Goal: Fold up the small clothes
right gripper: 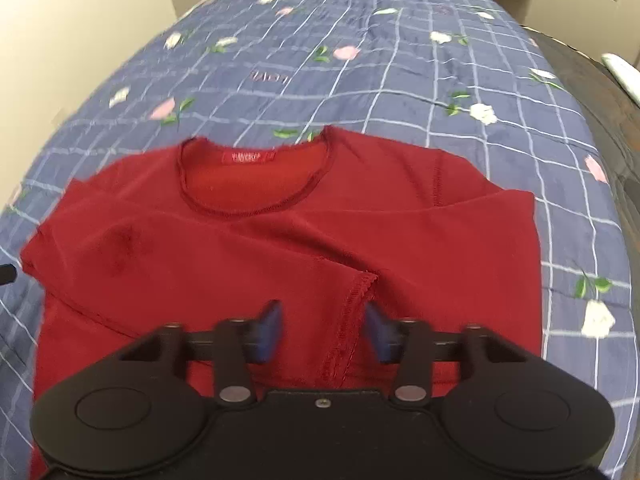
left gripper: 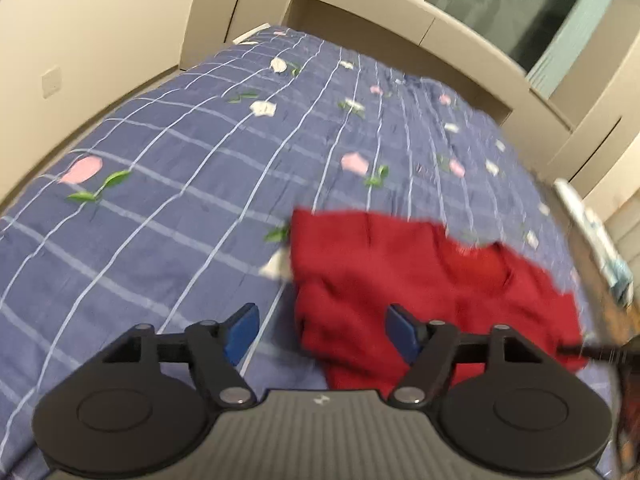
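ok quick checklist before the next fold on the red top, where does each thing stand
1. Left gripper clear of cloth: ok, its jaws stand open with nothing between the pads.
2. Right gripper released: ok, open above the stitched sleeve cuff, not pinching it.
3. Sleeves folded in: ok, both lie crossed over the front of the red top.
4. Top lying flat: not ok, creases run across the chest.
5. Neckline facing away from the grippers: ok.
6. Bottom hem position: cannot tell, hidden under the right gripper.
7. Room on the blue checked bedspread: ok.
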Demonstrator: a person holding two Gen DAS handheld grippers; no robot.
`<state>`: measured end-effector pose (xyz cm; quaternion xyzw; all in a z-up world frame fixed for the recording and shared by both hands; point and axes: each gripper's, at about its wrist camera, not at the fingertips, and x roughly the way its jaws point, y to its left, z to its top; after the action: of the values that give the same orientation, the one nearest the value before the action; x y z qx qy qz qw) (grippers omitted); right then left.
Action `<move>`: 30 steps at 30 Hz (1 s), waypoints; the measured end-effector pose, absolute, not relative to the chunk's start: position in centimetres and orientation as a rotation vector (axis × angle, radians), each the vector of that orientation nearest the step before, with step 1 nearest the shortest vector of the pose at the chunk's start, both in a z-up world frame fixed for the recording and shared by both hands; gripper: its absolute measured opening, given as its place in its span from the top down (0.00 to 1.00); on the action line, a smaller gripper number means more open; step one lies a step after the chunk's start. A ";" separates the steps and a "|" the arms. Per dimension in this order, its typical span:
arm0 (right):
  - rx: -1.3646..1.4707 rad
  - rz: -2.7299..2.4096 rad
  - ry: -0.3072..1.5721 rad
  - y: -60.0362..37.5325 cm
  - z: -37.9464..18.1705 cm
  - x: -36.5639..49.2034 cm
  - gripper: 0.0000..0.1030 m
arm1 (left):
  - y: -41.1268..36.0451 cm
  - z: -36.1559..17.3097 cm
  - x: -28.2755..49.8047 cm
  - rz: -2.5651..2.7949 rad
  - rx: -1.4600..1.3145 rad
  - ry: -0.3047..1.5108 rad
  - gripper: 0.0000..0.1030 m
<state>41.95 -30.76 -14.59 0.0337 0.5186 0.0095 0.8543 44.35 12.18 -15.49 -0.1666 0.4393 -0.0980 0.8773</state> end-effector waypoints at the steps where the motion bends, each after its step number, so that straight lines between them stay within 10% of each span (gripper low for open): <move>1: 0.083 0.007 1.085 -30.8 -14.4 41.4 0.37 | 12.3 -15.7 45.7 -0.205 -0.367 0.928 0.26; 4: 0.118 -0.035 1.083 -30.9 -14.4 39.2 0.31 | 12.5 -17.6 50.5 -0.194 -0.447 1.040 0.27; 8: 0.162 -0.075 1.109 -30.9 -15.0 36.1 0.30 | 12.8 -20.9 55.9 -0.197 -0.567 1.177 0.86; 11: 0.191 -0.098 1.134 -30.8 -15.6 33.9 0.30 | 11.6 -19.4 56.4 -0.287 -0.456 1.067 0.95; 17: 0.218 -0.137 1.160 -30.5 -16.9 31.3 0.31 | 9.9 -19.4 54.5 -0.244 -0.251 1.048 0.94; 23: 0.241 -0.185 1.150 -31.1 -16.5 29.8 0.30 | 12.6 -19.3 51.7 -0.106 -0.395 1.055 0.33; 30: 0.256 -0.233 1.195 -32.1 -16.0 26.3 0.23 | 13.2 -19.0 45.6 -0.129 -0.406 1.111 0.31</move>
<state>26.26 -32.15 -16.00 0.1197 0.5598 -0.1092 0.8126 45.63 13.20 -19.00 -0.1911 0.5231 -0.0608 0.8283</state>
